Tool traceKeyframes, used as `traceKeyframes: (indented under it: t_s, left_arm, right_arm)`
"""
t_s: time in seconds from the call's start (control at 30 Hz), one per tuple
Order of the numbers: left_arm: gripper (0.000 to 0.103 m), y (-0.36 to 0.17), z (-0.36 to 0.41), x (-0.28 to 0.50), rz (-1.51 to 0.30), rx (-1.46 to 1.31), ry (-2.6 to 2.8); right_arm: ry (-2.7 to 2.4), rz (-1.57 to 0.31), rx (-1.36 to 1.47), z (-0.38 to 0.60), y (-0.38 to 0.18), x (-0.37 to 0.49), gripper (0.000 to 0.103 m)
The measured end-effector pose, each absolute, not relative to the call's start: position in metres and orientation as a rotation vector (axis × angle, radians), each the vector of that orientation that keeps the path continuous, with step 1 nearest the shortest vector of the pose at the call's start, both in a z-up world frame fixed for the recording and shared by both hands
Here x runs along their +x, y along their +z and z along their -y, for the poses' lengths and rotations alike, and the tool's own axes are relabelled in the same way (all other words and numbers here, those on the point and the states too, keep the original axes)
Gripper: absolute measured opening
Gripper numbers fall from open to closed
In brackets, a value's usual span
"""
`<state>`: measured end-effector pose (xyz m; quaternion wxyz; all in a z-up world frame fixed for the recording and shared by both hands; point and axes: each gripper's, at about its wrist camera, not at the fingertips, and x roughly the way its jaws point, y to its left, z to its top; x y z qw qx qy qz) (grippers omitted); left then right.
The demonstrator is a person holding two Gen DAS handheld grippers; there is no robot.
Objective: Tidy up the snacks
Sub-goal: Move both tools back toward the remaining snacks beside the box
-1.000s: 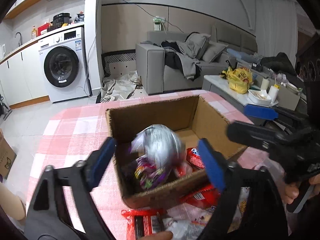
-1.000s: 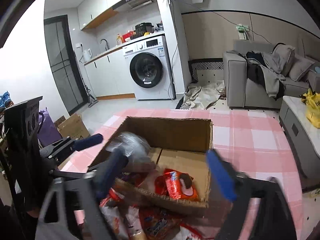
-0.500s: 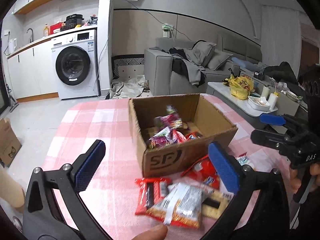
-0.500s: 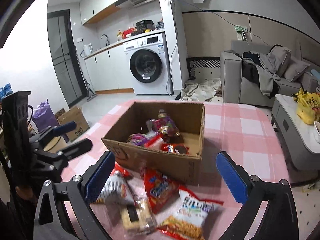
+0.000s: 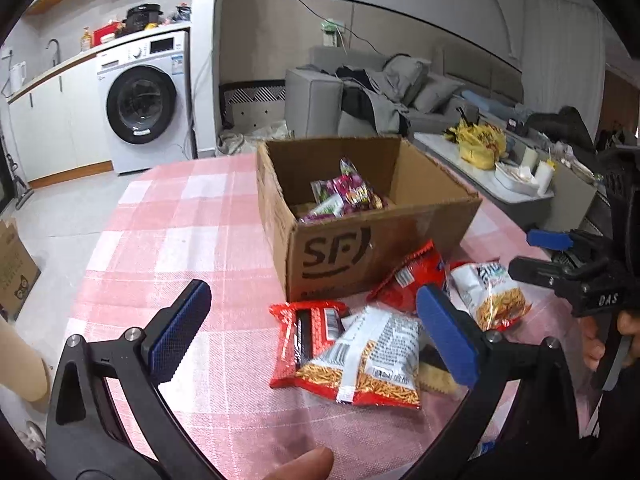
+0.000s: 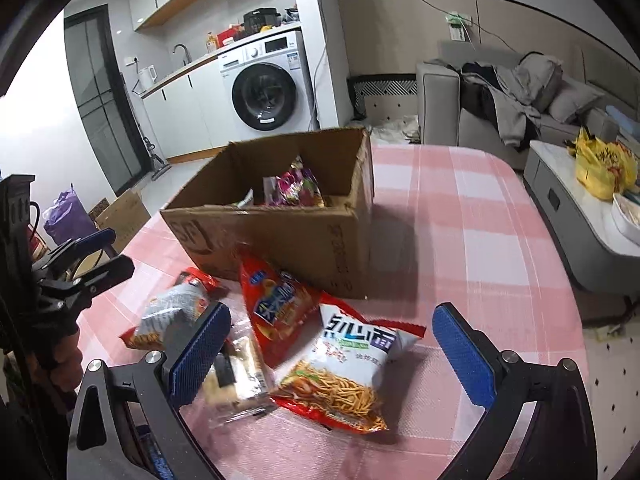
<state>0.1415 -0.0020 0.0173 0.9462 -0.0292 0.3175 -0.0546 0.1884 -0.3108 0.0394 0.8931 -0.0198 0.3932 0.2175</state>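
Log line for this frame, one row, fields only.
left tool: open, empty | right tool: open, empty | brown cardboard box: holds purple snack packets | red and white snack bags: loose on pink checked tablecloth

my pink checked tablecloth (image 6: 472, 216) carries the cardboard sf box (image 5: 360, 240), with loose snack packets (image 6: 340, 376) lying just before it.

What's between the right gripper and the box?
In the right wrist view, the open right gripper faces the box across snack packets: a noodle bag, a red bag leaning against the box, and a cracker pack.
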Motion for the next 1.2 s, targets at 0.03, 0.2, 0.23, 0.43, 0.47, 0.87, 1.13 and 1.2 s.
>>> traceKeyframes:
  t_s: [0.03, 0.2, 0.23, 0.43, 0.47, 0.87, 1.13, 1.2]
  left_arm:
    - [0.102, 0.017, 0.009, 0.153, -0.658, -0.054, -0.114]
    - [0.102, 0.004, 0.011, 0.163, -0.712, -0.055, -0.135]
    - [0.102, 0.004, 0.011, 0.167, -0.722, -0.06, -0.141]
    - [0.102, -0.002, 0.018, 0.176, -0.749, -0.047, -0.173]
    - [0.102, -0.004, 0.02, 0.177, -0.752, -0.043, -0.184]
    - [0.102, -0.014, 0.036, 0.18, -0.783, -0.02, -0.221]
    - [0.102, -0.02, 0.042, 0.181, -0.793, 0.004, -0.214]
    - [0.102, -0.02, 0.043, 0.182, -0.795, 0.009, -0.199]
  right_arm:
    - [0.453, -0.83, -0.038, 0.311, 0.037, 0.193, 0.103]
    - [0.433, -0.864, -0.037, 0.314, 0.026, 0.201, 0.103]
    - [0.435, -0.871, -0.033, 0.313, 0.025, 0.203, 0.103]
    - [0.43, -0.903, -0.026, 0.317, 0.012, 0.207, 0.103]
    - [0.425, -0.907, -0.019, 0.319, 0.009, 0.208, 0.103]
    - [0.397, -0.92, 0.044, 0.33, -0.001, 0.212, 0.103]
    - [0.412, -0.928, 0.061, 0.326, -0.009, 0.215, 0.103]
    - [0.414, -0.933, 0.057, 0.324, -0.012, 0.213, 0.103]
